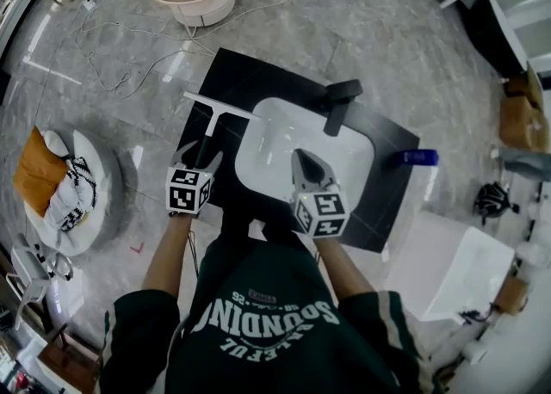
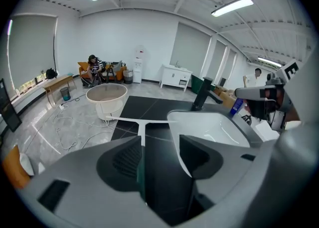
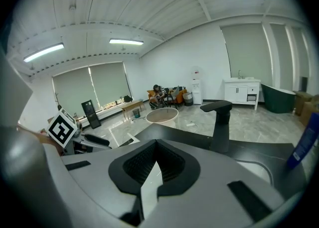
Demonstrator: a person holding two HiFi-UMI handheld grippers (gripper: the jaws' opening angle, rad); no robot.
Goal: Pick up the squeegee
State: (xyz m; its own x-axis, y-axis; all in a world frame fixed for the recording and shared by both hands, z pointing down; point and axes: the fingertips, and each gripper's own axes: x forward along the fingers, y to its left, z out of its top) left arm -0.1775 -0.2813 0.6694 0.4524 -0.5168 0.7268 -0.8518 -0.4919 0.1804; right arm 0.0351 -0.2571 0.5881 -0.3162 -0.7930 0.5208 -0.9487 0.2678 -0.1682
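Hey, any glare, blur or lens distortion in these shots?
Head view: fisheye bends the edges, light streaks glare on the floor. Left gripper view: near jaws soft, squeegee sharp. Right gripper view: walls curve, ceiling lamps blown out.

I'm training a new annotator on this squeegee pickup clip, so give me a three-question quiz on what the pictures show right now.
1. True or false: the white T-shaped squeegee lies on the black countertop, left of the white sink basin.
2. Multiple choice: the left claw is A) shut on the squeegee's handle, B) open, jaws astride the end of the handle, C) out of view.
3. Fill in: the right claw, shut and empty, hangs over the ___.
Key: 1 true; 2 B; 3 sink basin.
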